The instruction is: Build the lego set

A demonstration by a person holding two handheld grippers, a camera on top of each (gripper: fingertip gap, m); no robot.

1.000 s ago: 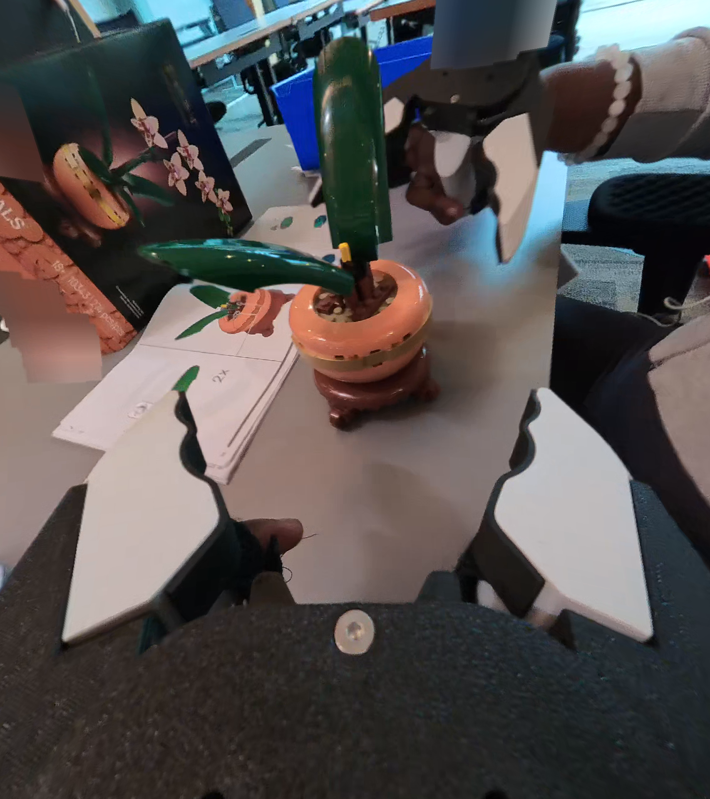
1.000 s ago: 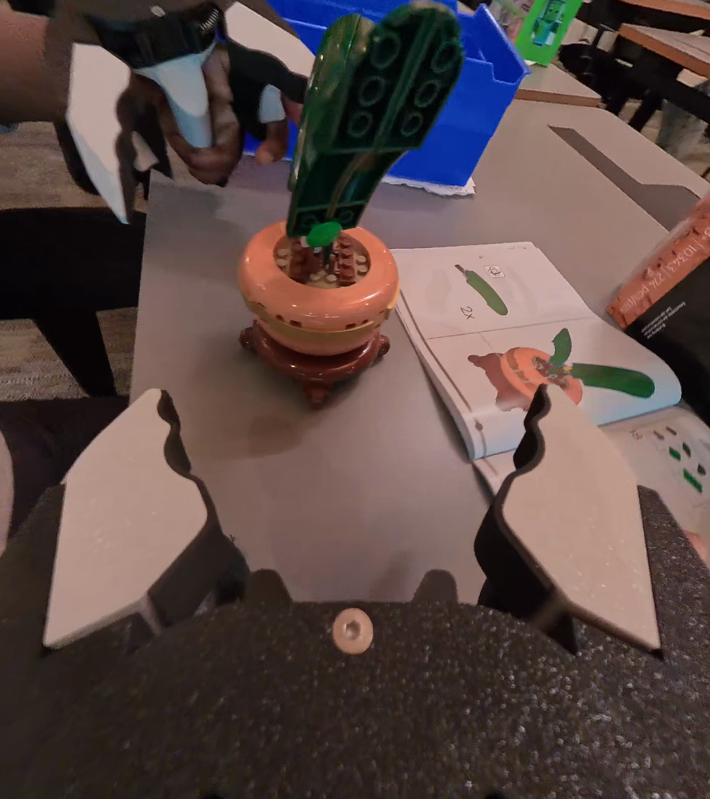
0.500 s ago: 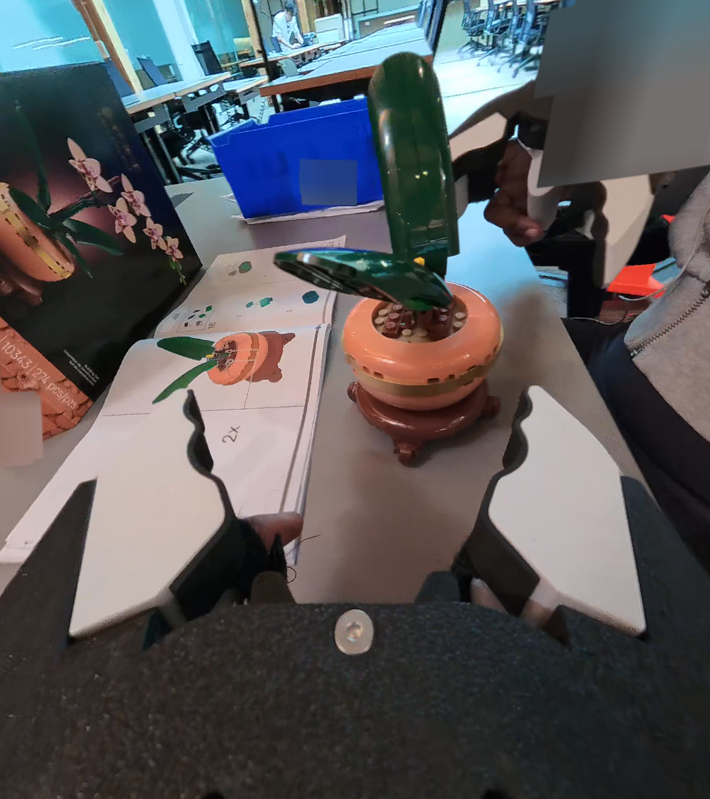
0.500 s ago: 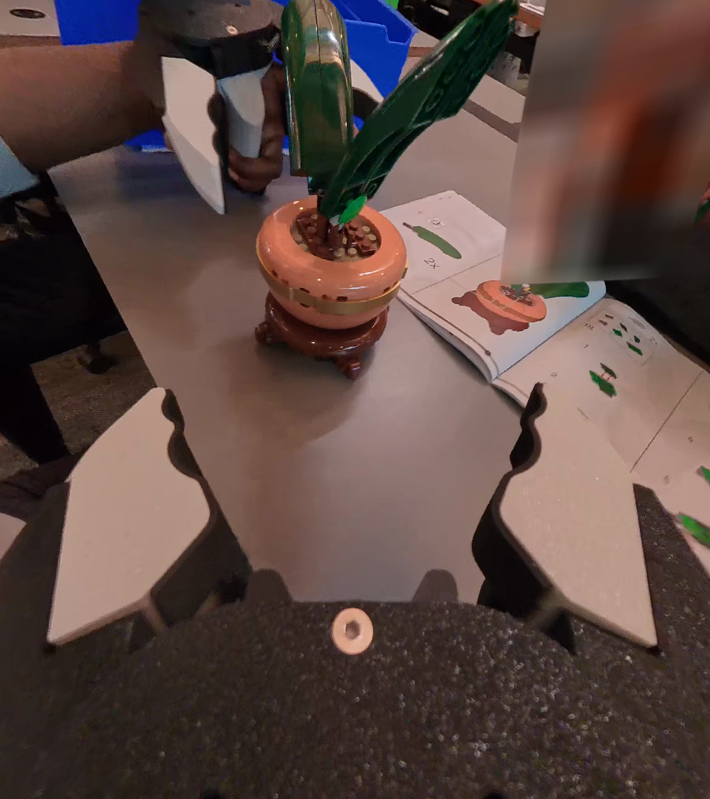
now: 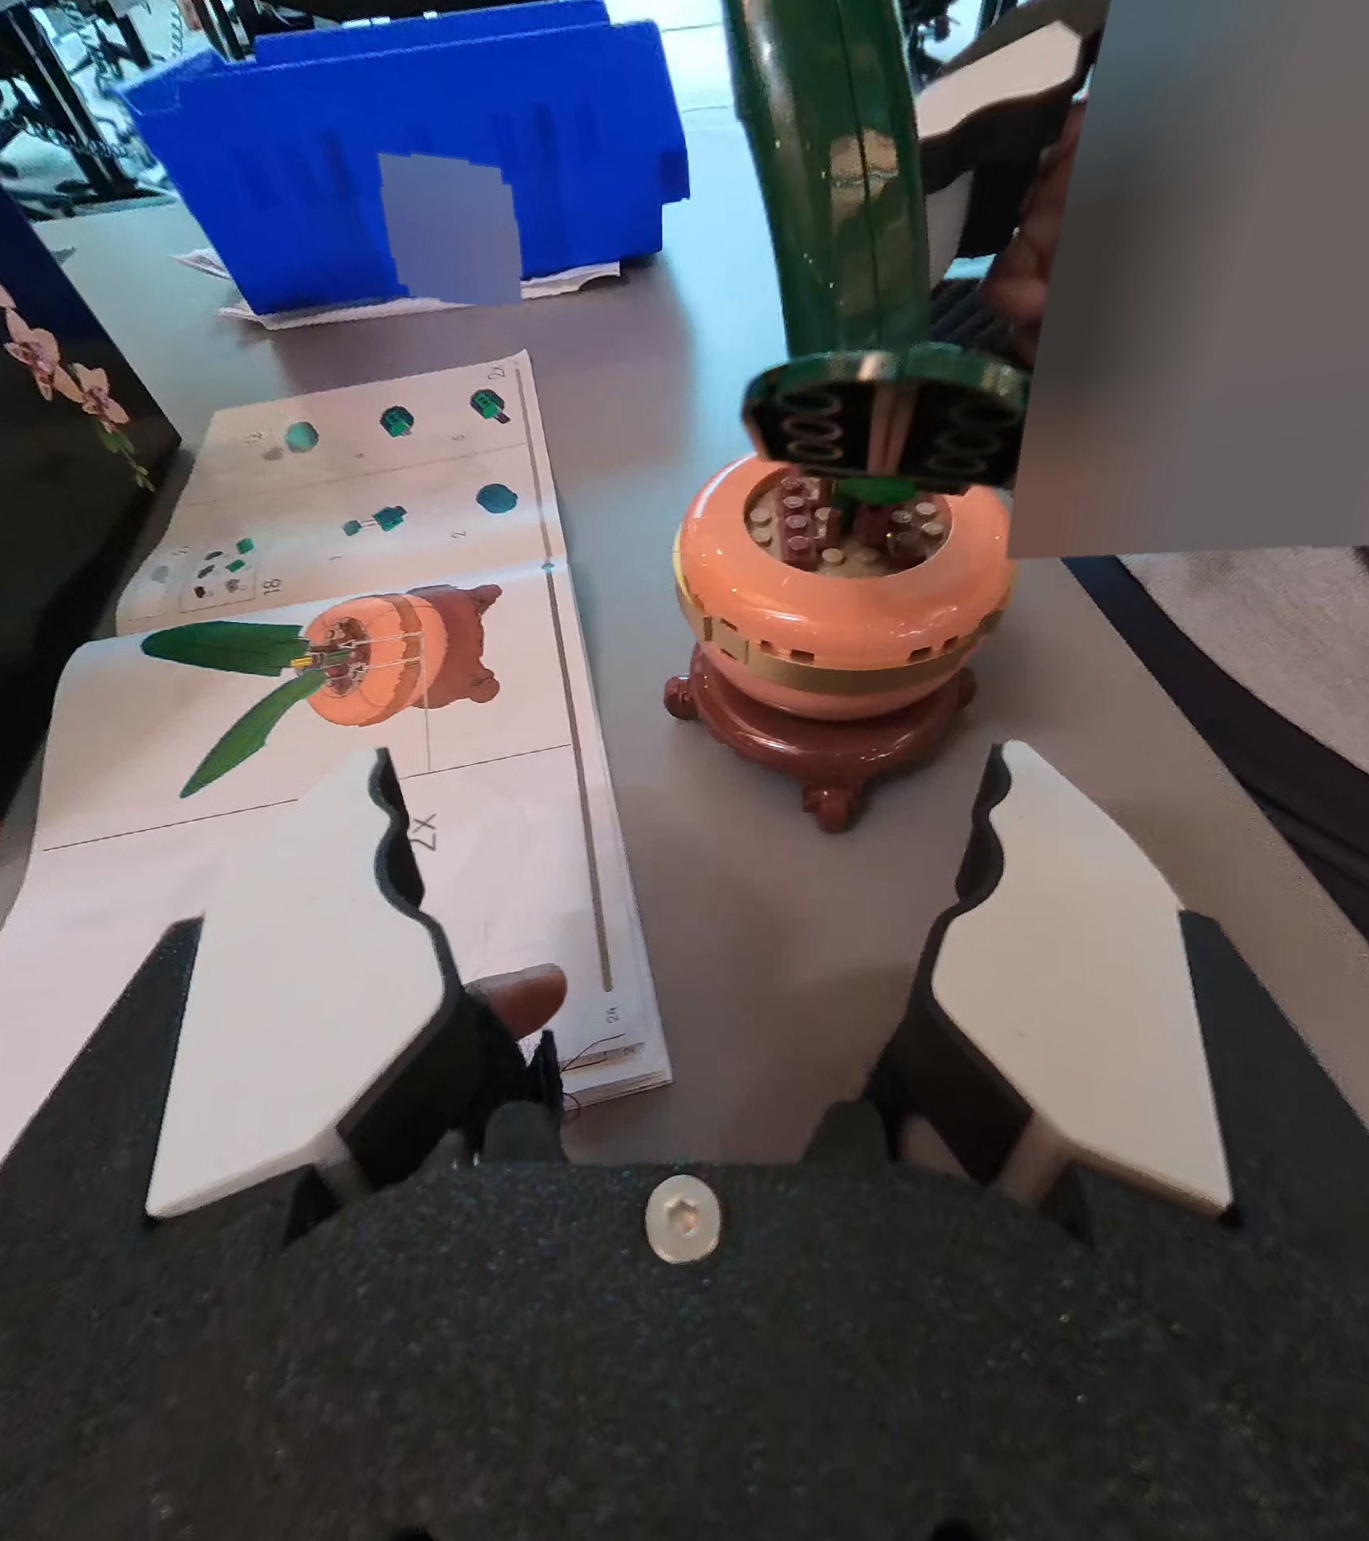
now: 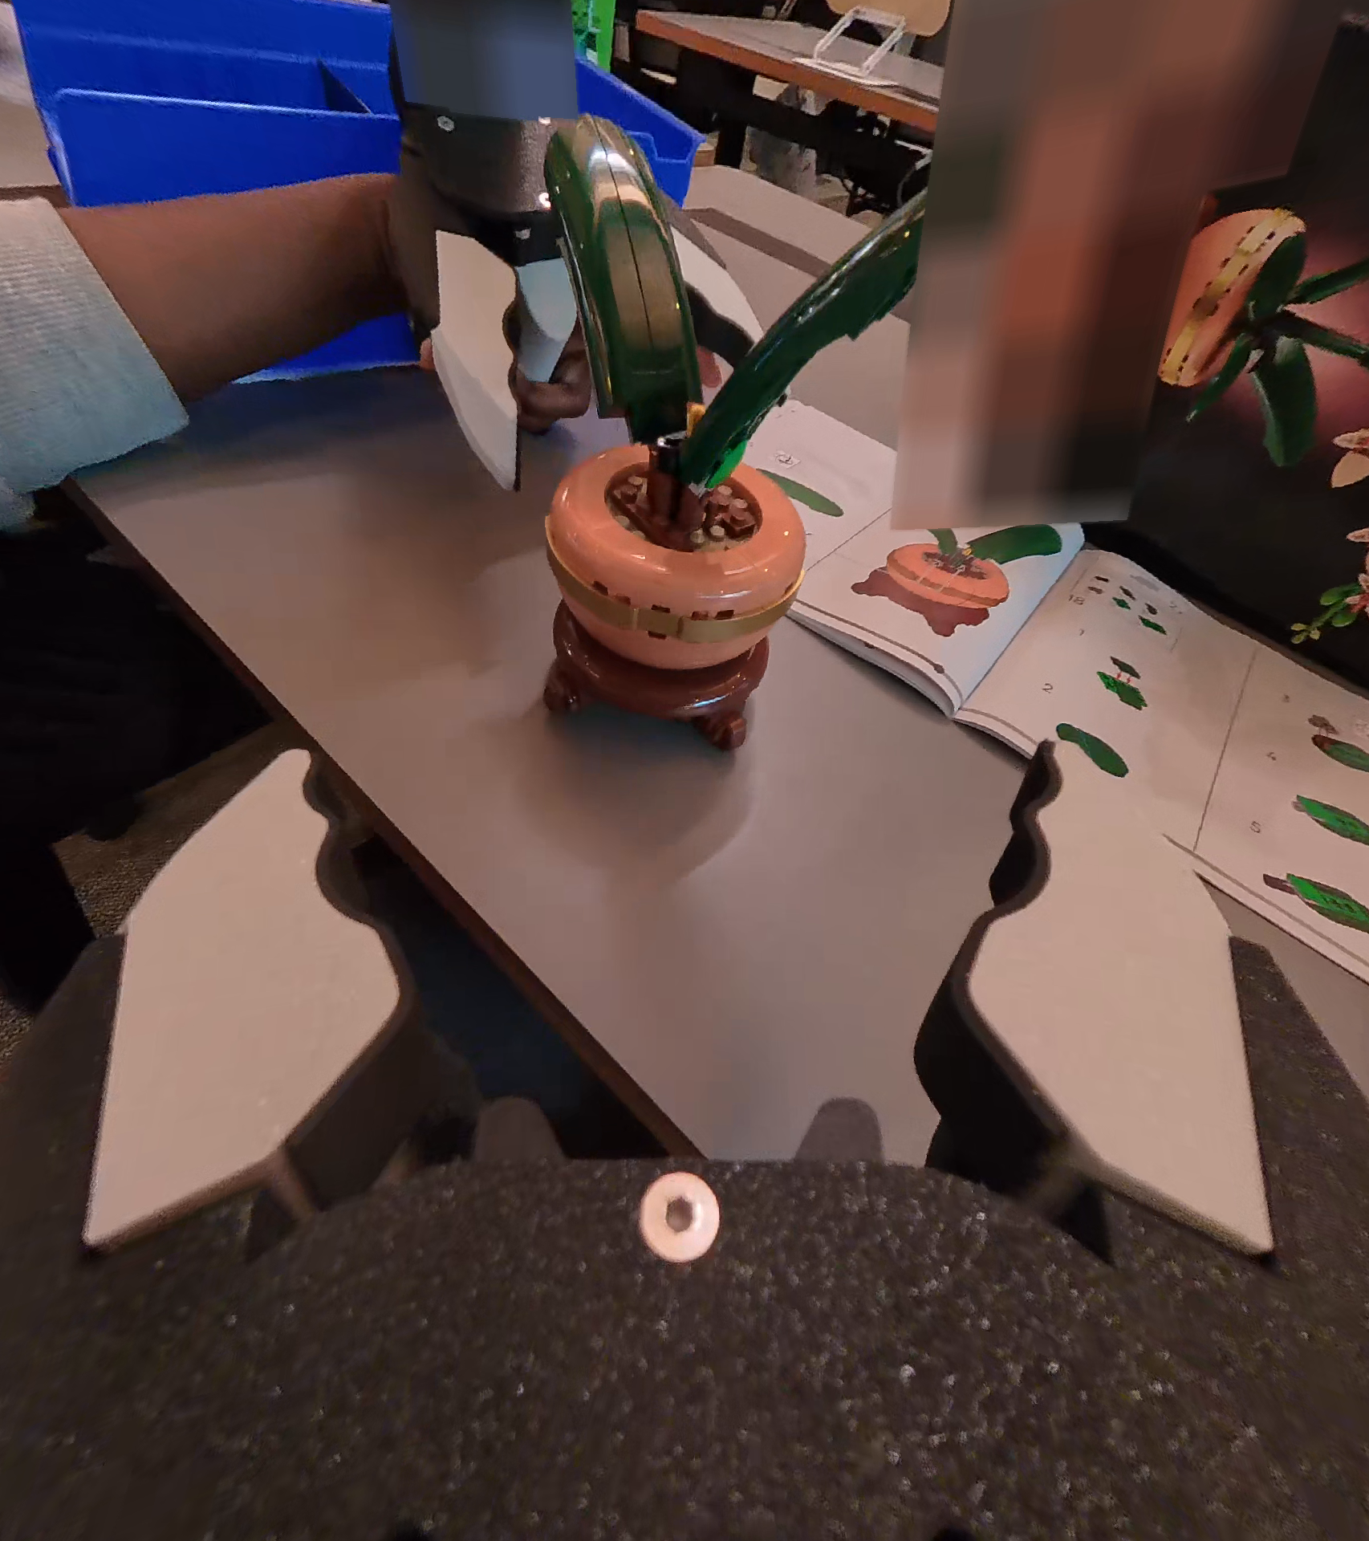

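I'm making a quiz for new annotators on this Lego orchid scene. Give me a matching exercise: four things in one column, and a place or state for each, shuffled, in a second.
Things:
1. pot
2. instruction booklet
3. blue bin
4. right tongs

Places or states:
A. lies open on the table
B. stands on a brown base
C. open, holding nothing
D. at the far edge of the table, behind the booklet

Pairs: 1-B, 2-A, 3-D, 4-C
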